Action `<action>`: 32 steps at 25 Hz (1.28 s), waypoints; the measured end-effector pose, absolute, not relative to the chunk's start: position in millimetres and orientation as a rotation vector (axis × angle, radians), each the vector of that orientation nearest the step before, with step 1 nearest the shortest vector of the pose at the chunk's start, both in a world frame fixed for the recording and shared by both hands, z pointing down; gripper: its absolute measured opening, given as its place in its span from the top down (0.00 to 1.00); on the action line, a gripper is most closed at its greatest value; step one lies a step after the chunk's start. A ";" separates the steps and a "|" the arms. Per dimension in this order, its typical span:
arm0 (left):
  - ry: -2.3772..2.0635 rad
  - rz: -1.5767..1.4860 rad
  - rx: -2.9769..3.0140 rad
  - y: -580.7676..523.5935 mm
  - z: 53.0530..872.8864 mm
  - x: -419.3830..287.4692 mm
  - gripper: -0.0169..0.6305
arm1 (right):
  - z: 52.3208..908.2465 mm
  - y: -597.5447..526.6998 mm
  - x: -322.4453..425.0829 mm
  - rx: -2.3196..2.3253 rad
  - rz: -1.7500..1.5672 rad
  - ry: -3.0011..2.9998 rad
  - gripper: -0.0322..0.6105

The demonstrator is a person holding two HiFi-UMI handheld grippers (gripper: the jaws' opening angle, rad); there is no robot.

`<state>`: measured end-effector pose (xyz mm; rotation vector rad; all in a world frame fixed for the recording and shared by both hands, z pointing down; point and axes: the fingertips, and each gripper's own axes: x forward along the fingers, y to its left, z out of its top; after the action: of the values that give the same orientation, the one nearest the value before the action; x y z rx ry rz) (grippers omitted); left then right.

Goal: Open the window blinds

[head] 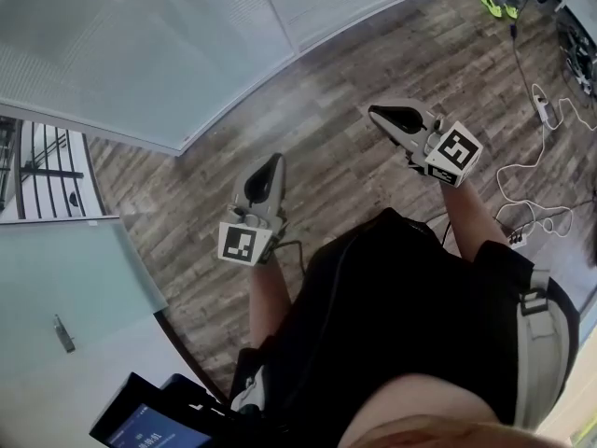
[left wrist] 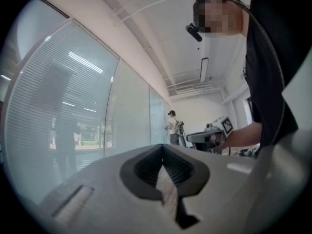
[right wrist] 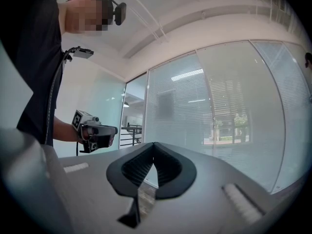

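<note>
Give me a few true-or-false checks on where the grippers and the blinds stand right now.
1. The left gripper has its jaws together with nothing between them. True.
2. The right gripper is shut on a blind cord. False: its jaws are together and empty, and no cord shows.
3. The blinds are lowered across the glass wall. True.
4. The left gripper touches the blinds. False: in the head view it is held over the wood floor, apart from the glass wall.
5. Another person stands farther along the glass wall. True.
</note>
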<state>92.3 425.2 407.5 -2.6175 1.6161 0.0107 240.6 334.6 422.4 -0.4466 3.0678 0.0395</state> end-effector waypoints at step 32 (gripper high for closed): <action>1.473 -0.031 -2.737 478.7 438.2 -10.8 0.97 | 428.7 404.0 108.0 -0.407 0.013 3.150 0.94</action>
<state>-10.8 478.7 438.2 -2.7371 1.4728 -0.0308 108.0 404.0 428.7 -0.4075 3.1495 0.0132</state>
